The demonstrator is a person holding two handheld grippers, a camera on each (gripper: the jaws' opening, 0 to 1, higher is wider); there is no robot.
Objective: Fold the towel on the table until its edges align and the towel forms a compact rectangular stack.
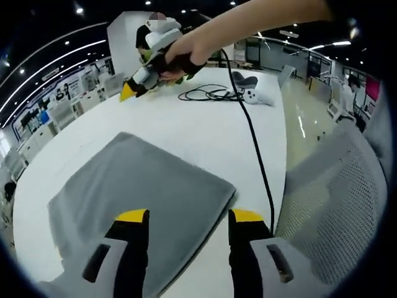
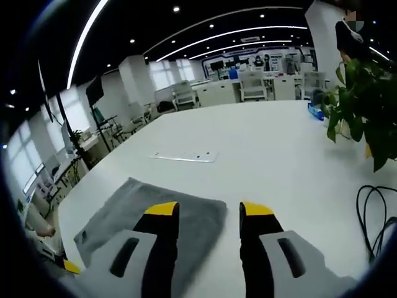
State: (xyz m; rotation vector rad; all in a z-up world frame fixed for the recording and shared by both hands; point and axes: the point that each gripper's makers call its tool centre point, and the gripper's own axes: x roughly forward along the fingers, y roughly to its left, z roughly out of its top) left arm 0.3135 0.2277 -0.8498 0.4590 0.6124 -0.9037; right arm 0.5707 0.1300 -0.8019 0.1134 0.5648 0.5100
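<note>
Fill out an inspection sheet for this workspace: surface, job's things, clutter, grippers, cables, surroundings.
Surface: white table, large, mostly bare.
Job's things: grey towel lying flat, folded state unclear.
Clutter: white controller; flat clear strip; potted plant at the table's edge.
Grippers: left gripper and right gripper both open above the towel, holding nothing.
Cables: black cable trailing from the right gripper; coil by the controller.
Surroundings: open office; mesh chair.

One grey towel [image 1: 139, 198] lies on one white surface [image 1: 186, 118]. Two hand-held grippers: left [image 1: 187, 217], right [image 2: 208, 209]. One black cable [image 1: 208, 94], one potted plant [image 2: 363, 118].
</note>
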